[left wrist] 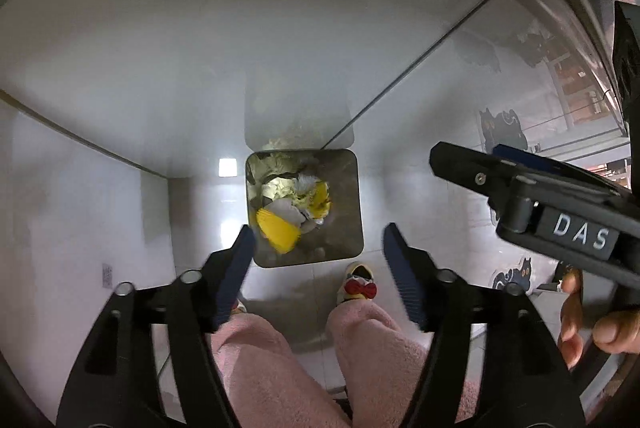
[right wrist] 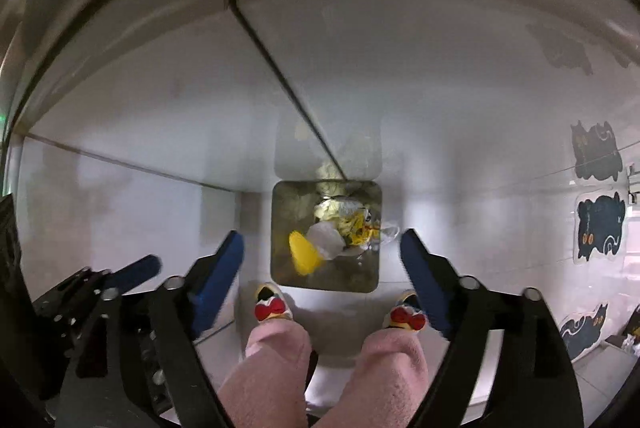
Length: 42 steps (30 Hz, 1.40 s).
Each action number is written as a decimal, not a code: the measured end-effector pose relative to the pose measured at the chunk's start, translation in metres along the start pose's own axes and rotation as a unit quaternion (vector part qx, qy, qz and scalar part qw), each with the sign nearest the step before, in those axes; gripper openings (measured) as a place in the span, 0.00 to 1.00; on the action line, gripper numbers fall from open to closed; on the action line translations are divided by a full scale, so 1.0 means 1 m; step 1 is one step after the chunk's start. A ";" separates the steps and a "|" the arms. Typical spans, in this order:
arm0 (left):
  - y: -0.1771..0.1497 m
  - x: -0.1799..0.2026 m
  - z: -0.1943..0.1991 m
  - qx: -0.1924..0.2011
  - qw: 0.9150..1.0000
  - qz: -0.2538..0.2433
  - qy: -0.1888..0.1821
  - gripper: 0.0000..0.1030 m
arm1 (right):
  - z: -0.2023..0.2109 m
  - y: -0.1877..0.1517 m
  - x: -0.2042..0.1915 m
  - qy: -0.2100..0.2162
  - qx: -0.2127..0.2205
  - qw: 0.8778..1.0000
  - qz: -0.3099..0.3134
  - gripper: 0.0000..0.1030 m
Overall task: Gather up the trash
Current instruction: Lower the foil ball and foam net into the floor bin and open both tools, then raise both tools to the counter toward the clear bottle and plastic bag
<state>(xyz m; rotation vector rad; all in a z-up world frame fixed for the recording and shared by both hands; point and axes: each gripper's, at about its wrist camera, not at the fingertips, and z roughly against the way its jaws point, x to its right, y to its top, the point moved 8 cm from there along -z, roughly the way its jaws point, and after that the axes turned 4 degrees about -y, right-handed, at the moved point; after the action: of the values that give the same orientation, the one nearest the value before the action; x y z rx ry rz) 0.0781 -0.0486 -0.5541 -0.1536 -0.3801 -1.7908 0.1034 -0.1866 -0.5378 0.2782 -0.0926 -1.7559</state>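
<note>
Looking straight down from both wrist views: left gripper (left wrist: 318,242) has its jaws spread wide with nothing between the pads. Right gripper (right wrist: 322,248) likewise, jaws wide apart and empty. Square metal bin (left wrist: 354,204) stands on the pale floor (left wrist: 192,212), directly ahead of and between both pairs of jaws. Trash lies inside it: a yellow ribbed piece (left wrist: 276,230) nearest the left jaw, a white crumpled piece (right wrist: 326,240) beside it, and a yellow-and-white wrapper (left wrist: 316,198) beyond; the yellow piece is motion-blurred in the right view, so possibly still falling. Below the jaws, two legs in pink fleece (right wrist: 264,376), feet in slippers with red bows (right wrist: 272,304) just short of the bin's near wall. Black cat stickers (right wrist: 598,224) sit on the glass wall outside the right jaw.
</note>
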 end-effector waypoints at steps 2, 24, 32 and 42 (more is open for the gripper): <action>-0.001 0.000 0.008 0.005 1.000 -0.003 0.005 0.73 | 0.006 0.000 0.001 0.000 0.003 1.000 -0.003 0.88; 0.025 0.017 0.156 0.106 0.993 -0.041 0.020 0.89 | 0.168 0.036 0.015 0.017 0.130 0.991 -0.018 0.96; 0.068 0.036 0.202 0.153 0.986 -0.063 0.006 0.89 | 0.205 0.079 0.026 0.015 0.171 0.985 -0.035 0.96; 0.140 0.043 0.218 0.190 0.977 -0.093 0.016 0.88 | 0.218 0.147 0.027 0.005 0.204 0.979 -0.033 0.95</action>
<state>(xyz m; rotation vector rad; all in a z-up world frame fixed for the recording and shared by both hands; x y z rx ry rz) 0.1811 -0.0439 -0.3120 0.1864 -0.7237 -1.8650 0.1877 -0.2629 -0.2990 0.5923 -0.4434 -1.7910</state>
